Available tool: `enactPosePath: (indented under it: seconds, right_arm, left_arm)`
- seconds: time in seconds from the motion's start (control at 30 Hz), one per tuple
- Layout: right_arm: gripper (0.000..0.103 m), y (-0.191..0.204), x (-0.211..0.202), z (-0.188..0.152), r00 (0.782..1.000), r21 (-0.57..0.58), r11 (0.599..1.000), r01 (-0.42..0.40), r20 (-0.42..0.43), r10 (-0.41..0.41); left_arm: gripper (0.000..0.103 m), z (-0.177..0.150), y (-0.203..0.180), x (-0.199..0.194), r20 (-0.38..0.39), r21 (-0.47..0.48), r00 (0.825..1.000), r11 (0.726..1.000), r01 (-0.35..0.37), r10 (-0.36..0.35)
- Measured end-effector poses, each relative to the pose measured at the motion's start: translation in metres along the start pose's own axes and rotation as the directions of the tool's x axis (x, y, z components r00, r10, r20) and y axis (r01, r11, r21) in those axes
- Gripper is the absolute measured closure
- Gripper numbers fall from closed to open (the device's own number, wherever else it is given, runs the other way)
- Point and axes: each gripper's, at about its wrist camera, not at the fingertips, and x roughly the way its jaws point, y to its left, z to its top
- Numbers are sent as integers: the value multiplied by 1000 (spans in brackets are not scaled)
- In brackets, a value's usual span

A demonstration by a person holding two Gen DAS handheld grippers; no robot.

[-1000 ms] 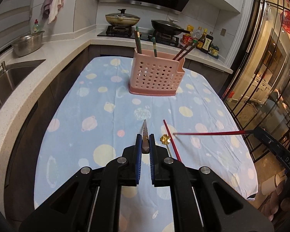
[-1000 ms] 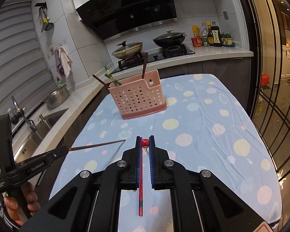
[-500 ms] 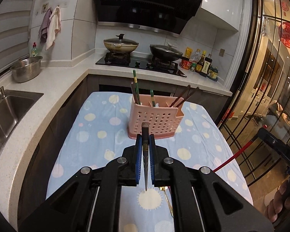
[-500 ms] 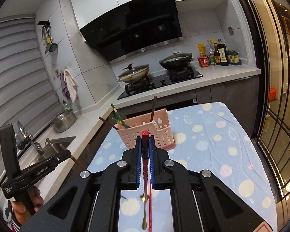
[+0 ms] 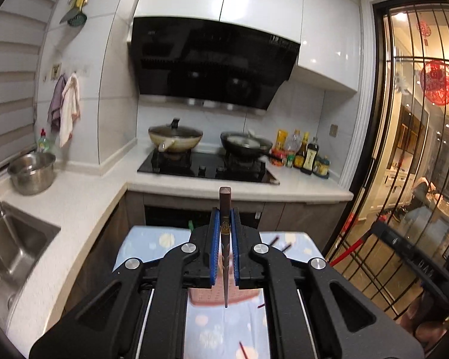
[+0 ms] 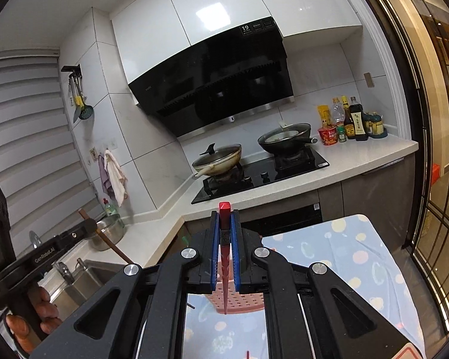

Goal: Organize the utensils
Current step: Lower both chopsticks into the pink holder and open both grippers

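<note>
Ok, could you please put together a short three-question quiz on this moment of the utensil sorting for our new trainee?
1. True or false: the left gripper is shut on a brown chopstick.
2. What colour is the chopstick held in the right gripper?
3. Under both grippers, the pink basket lies: A) on the hob, B) on the spotted tablecloth, C) in the sink.

Key: 1 true; 2 red; 3 B.
</note>
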Motion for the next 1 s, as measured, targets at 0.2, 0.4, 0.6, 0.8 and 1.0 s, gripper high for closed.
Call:
enactPosePath:
  seconds: [0.2, 0.4, 0.6, 0.8, 1.0]
  right_arm:
    - [96, 7, 35, 22, 1000, -14, 1000, 8, 27, -7]
    - [96, 6, 74, 26, 1000, -18, 1000, 25, 17, -25]
    - [96, 1, 111, 15, 999, -26, 999, 43, -28, -44]
    - [96, -2, 134, 1, 996, -38, 998, 58, -66, -61]
    - [95, -2, 150, -13, 991, -69, 996, 60, -119, -68]
  left_arm:
    - [96, 34, -4, 23, 63, 19, 998, 1000, -5, 4]
    - [96, 37, 0, 57, 53, 44, 997, 997, -56, 54]
    - [96, 25, 11, 86, 7, 38, 998, 997, -62, 62]
    - [96, 6, 14, 108, -48, 39, 997, 997, -66, 68]
    - [96, -12, 17, 125, -104, 23, 992, 997, -69, 71]
